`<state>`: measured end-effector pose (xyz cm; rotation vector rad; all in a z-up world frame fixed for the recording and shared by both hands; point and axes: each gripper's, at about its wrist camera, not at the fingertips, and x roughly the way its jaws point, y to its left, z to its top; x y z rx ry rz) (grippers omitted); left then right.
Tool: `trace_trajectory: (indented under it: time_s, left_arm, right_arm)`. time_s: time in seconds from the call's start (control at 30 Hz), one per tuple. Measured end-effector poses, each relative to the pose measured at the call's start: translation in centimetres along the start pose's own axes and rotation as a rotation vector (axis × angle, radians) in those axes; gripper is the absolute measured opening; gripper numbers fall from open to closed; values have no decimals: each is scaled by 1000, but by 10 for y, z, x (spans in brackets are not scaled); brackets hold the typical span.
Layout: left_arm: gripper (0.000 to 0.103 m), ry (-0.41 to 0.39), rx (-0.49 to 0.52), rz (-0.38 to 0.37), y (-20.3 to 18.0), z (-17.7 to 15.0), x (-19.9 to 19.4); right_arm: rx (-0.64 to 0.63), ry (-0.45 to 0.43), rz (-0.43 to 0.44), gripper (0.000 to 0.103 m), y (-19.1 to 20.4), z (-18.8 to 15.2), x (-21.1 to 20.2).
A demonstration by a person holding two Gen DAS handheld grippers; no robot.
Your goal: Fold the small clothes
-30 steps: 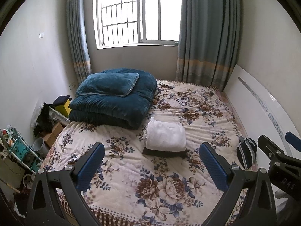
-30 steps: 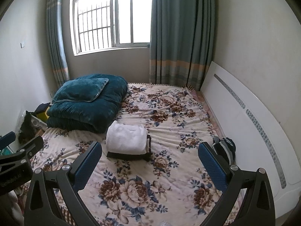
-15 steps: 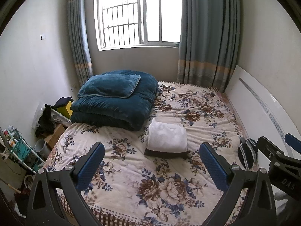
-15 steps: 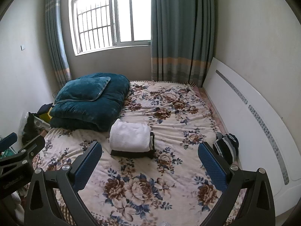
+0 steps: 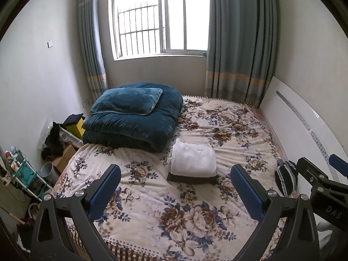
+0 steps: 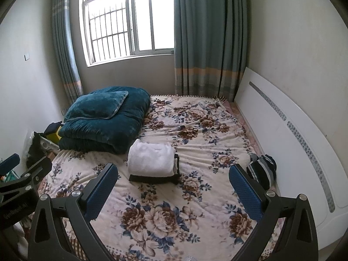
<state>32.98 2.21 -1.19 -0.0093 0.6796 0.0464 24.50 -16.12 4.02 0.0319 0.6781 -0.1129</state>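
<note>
A folded white garment [image 5: 193, 159] lies on a folded dark garment [image 5: 191, 178] in the middle of the floral bed [image 5: 152, 195]. The same stack shows in the right wrist view [image 6: 151, 159], with the dark piece [image 6: 152, 178] under it. A striped dark bundle of clothes [image 5: 285, 179] lies at the bed's right edge, also in the right wrist view [image 6: 262, 169]. My left gripper [image 5: 175, 187] is open and empty, held above the bed's near end. My right gripper [image 6: 173, 186] is open and empty beside it.
A folded teal quilt with a pillow [image 5: 134, 117] fills the far left of the bed. A white headboard [image 6: 293, 134] leans on the right wall. Boxes, a shelf and clutter [image 5: 32, 169] stand on the floor at left. Window and curtains [image 5: 161, 21] are behind.
Both grippers have drawn back and tilted slightly; the bed and the folded stack sit a little lower and farther in both views. Jaws stay open. Nothing on the bed moved.
</note>
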Motion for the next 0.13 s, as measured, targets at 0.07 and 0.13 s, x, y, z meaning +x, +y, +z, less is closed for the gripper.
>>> trace_trajectory:
  time_s: [0.07,0.13]
  left_arm:
    - [103,-6,0,6,0,-1,-1]
    - [103,-11,2,8,-1,-2,-3]
  right_arm:
    - [1,1,0,103,4,1,0]
    - [4,-1,-3,103,-1,-2,-1]
